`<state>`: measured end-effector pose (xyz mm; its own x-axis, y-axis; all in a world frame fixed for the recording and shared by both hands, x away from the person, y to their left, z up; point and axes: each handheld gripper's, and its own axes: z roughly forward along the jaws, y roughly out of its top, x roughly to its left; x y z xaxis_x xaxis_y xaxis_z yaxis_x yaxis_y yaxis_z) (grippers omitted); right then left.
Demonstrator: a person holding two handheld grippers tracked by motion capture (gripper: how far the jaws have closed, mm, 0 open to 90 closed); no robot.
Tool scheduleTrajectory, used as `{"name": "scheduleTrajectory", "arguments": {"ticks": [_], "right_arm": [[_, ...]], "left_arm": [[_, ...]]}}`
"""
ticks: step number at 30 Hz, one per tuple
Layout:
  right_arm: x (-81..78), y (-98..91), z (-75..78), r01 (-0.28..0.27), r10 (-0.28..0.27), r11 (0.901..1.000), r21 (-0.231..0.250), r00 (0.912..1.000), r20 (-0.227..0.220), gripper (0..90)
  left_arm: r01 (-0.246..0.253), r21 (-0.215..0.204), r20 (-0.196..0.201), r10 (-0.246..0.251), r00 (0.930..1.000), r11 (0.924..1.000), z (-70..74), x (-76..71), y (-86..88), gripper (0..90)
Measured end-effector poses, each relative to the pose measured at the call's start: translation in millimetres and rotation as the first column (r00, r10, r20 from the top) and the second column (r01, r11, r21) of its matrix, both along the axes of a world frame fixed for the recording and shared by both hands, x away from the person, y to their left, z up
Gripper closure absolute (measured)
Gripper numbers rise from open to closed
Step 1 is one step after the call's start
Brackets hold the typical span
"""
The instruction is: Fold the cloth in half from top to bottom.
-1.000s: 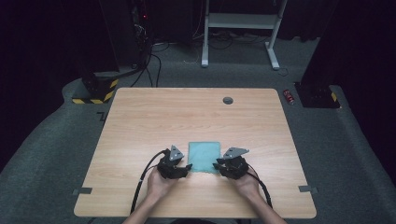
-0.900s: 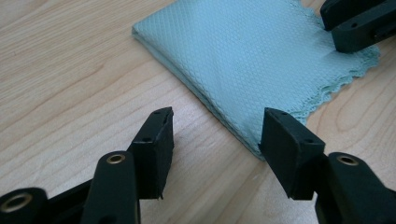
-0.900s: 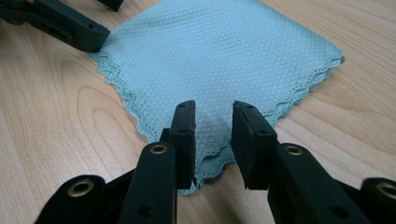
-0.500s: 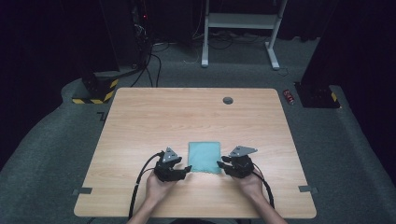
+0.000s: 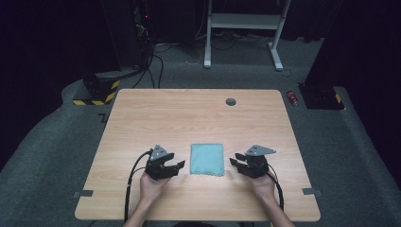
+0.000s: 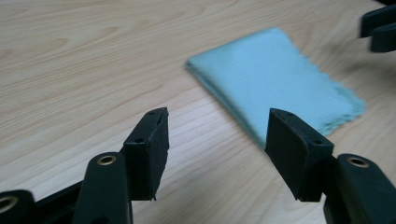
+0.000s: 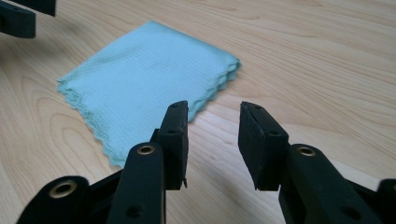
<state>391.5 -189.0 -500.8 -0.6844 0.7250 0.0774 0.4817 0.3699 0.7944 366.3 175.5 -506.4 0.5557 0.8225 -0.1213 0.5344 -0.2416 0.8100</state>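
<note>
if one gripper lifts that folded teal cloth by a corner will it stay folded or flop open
Probably flops open: the folded cloth shows loose stacked layers along its scalloped edge, with nothing pinning them. It looks thin and lies flat on the table, so it is likely light and limp. Pushed, it would more likely bunch than slide, given the matte weave.

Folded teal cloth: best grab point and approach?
Take the folded cloth at its near scalloped corner, coming in low from the right gripper side. The layered edges lie free there, and it lies flat on the table, so probably pinch the edge, not the middle.
</note>
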Motion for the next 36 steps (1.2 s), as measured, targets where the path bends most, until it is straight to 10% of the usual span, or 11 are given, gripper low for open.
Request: {"name": "scheduleTrajectory", "arguments": {"ticks": [6,36], "right_arm": [[-2.6,-21.8,-21.5,0.11,-0.113,0.9889,-0.1,0.9934,-0.021,59.9],[-5.9,-33.3,-22.2,0.151,-0.154,0.9791,-0.136,0.988,-0.009,40.7]], "left_arm": [[-0.117,0.139,-0.011,0.119,0.9928,0.9834,-20.4,2.6,19.2,37.8],[-0.163,0.159,-0.016,0.167,0.9858,0.9739,-21.2,3.4,27.1,30.5]]}}
